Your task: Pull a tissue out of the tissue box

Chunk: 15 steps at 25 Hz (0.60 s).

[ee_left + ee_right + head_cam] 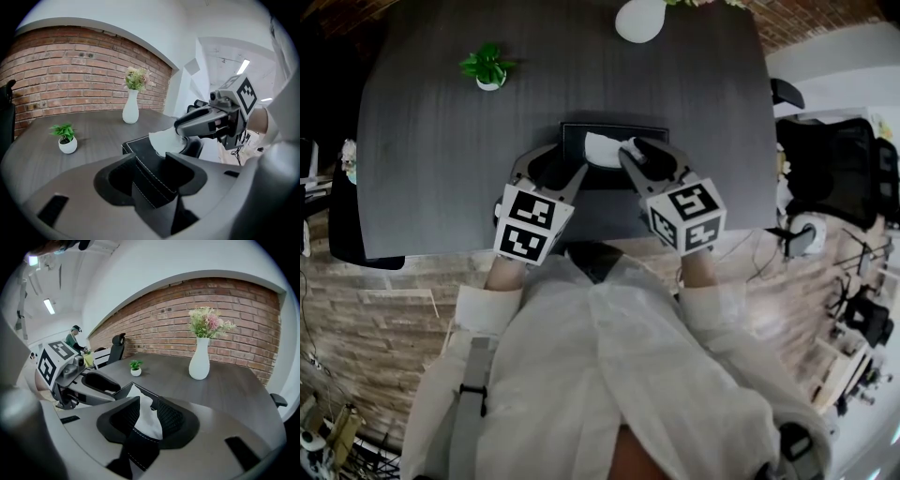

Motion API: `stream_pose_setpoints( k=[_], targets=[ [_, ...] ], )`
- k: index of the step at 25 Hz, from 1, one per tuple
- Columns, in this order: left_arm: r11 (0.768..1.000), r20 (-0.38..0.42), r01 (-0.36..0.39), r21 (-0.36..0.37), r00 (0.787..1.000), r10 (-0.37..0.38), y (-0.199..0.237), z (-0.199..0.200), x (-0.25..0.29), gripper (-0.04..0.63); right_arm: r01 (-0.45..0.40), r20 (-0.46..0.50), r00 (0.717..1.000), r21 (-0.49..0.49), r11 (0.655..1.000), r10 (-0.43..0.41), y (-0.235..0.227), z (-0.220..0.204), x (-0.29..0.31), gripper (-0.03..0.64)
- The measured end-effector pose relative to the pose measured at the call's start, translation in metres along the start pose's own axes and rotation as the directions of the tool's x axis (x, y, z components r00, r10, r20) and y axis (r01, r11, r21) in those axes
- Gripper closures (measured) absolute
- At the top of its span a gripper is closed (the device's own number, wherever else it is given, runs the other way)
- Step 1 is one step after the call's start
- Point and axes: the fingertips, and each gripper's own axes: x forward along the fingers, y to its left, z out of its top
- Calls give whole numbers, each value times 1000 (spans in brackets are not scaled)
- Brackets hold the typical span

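A black tissue box (pixel 614 131) lies on the dark table (pixel 422 169) near its front edge, with a white tissue (pixel 602 148) standing out of its slot. My right gripper (pixel 630 150) reaches in from the right and is shut on the tissue. In the right gripper view the tissue (pixel 147 420) fills the gap between the jaws above the box (pixel 140 448). My left gripper (pixel 555 167) straddles the box's left end. In the left gripper view the box (pixel 140 147) sits wedged between that gripper's (pixel 152 171) jaws, and the right gripper (pixel 180 129) pinches the tissue (pixel 161 140).
A small potted plant (pixel 488 68) stands at the table's far left. A white vase (pixel 639 19) with flowers stands at the far edge before a brick wall. A black office chair (pixel 834 169) is off the table's right side.
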Motion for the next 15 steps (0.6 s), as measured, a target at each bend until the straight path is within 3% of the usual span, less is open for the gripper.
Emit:
stream_pose_setpoints(
  k=[5, 15],
  targets=[
    [1000, 4, 5, -7, 1000, -5, 1, -1, 0, 403, -27, -38, 999, -1, 1000, 27, 7, -5, 11, 523],
    [1000, 12, 13, -8, 1000, -13, 1, -2, 0, 403, 10, -64, 998, -2, 1000, -10, 4, -8, 13, 547]
  ],
)
